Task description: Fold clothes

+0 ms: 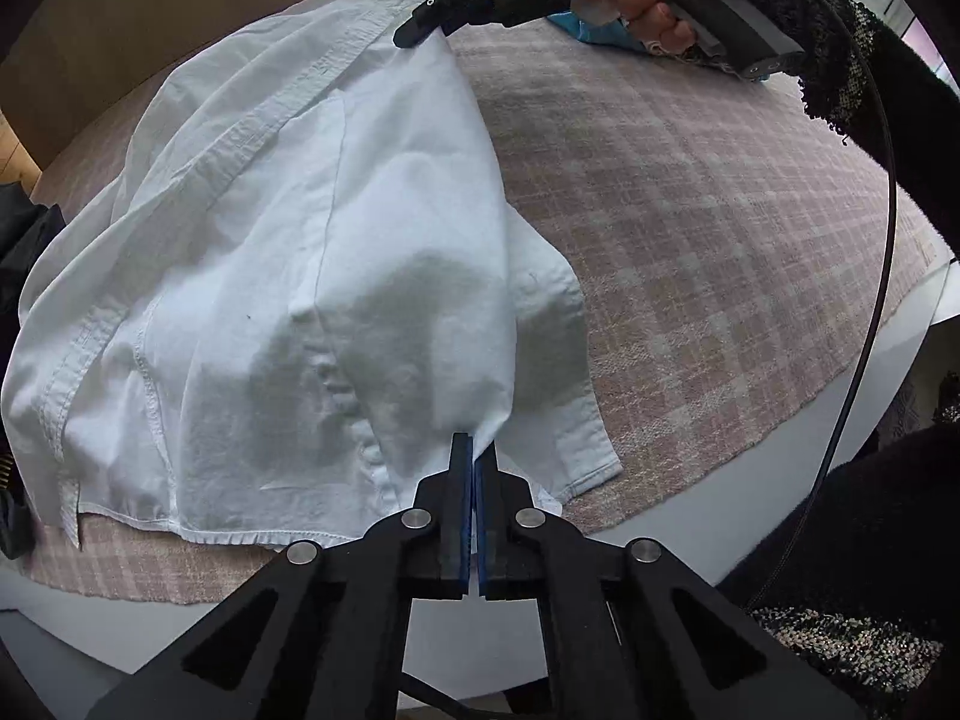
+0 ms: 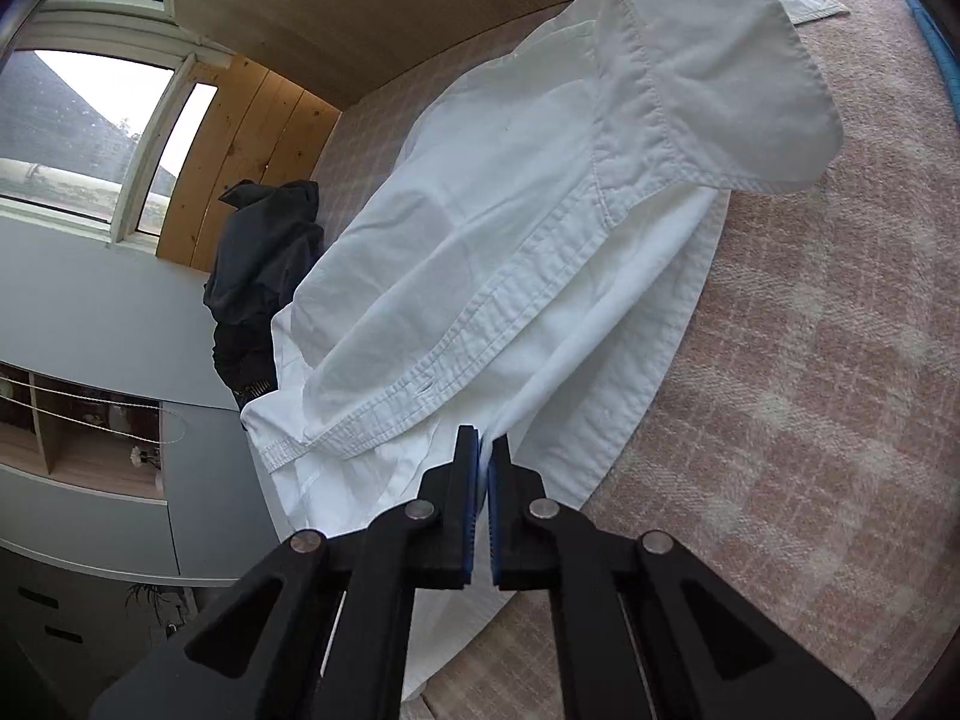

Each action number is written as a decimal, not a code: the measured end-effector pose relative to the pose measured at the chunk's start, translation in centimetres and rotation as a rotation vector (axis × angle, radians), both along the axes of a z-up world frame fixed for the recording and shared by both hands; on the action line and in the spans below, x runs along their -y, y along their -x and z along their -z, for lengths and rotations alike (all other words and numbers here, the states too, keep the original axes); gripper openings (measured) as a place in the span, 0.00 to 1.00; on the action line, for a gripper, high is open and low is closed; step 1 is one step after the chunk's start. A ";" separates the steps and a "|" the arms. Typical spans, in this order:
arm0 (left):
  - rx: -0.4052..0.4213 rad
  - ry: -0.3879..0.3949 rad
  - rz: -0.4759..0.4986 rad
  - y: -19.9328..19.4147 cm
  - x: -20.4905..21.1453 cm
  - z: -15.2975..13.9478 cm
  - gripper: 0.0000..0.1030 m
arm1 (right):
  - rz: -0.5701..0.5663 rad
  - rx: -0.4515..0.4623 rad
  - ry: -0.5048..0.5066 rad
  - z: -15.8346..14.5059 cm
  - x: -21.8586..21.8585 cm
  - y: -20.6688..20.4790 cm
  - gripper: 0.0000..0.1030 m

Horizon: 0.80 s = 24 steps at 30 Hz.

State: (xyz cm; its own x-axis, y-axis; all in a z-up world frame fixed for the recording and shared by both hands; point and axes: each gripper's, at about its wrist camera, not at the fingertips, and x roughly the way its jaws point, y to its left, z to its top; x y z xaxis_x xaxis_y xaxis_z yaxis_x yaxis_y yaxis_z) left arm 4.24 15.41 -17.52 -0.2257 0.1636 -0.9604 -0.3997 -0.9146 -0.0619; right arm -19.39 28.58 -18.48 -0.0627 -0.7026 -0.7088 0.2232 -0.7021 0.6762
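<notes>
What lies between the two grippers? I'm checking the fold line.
A lifted edge of the white shirt spans from left gripper to right gripper, seen in the left wrist view.

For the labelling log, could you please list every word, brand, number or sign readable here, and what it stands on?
None: no readable text shows in either view.
White shirt: no tag or print visible.
Plaid blanket: woven pattern only.
Grippers, left and right: no markings.

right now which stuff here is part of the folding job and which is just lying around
In the job:
- white shirt, pinched along one edge at two spots
- left claw, shut on the shirt
- right claw, shut on the shirt

Just lying about:
- dark garment heaped past the shirt
- blue item behind the hand
- plaid cloth underneath
</notes>
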 end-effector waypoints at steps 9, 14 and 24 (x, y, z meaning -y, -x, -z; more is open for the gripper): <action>-0.219 -0.007 -0.183 3.9 13.0 -9.2 0.00 | -0.098 -0.225 -0.114 -7.6 7.0 4.0 0.03; -0.257 0.053 -0.244 8.6 20.3 -8.6 0.00 | -0.202 -0.313 -0.296 -6.7 14.3 8.1 0.03; -0.151 0.061 -0.366 12.4 28.9 -2.6 0.13 | -0.300 -0.163 -0.354 -4.0 18.5 10.3 0.13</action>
State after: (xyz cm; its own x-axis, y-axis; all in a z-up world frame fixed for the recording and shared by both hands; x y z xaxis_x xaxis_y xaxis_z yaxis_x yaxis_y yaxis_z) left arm -8.13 -13.51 -14.93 -0.3975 -0.0098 -0.9175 -0.0468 -0.9984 0.0309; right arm -29.70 10.08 -14.51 -0.0241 -0.4245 -0.9051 0.5334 -0.7712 0.3474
